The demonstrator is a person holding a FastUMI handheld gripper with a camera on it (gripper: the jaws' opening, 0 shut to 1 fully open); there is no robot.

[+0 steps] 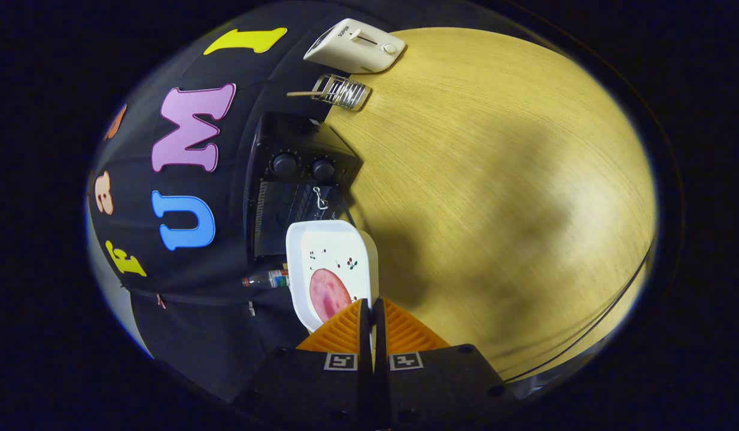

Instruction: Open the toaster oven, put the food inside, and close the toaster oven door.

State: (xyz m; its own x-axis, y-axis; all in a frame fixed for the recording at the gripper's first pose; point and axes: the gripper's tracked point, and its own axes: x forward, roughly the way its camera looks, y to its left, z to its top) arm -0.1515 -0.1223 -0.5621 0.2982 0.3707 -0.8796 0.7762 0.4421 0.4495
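Plate (330, 263) rim is clamped between the fingers of the tool (371, 311), which are pressed together on its near edge so the dish can be carried level. A round pink slice of food (328, 294) is kept on it, just ahead of the fingertips. The black toaster oven (294, 185) is seen beyond the plate on the wooden surface (495, 179); whether its door is open cannot be told. A white toaster (357, 46) and a wire rack (340, 91) are set farther back.

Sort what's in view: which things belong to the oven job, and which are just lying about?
Job: black toaster oven; white plate, its rim clamped in the shut claw; pink food slice on the plate.

Lying about: white pop-up toaster, wire rack, small bottle.
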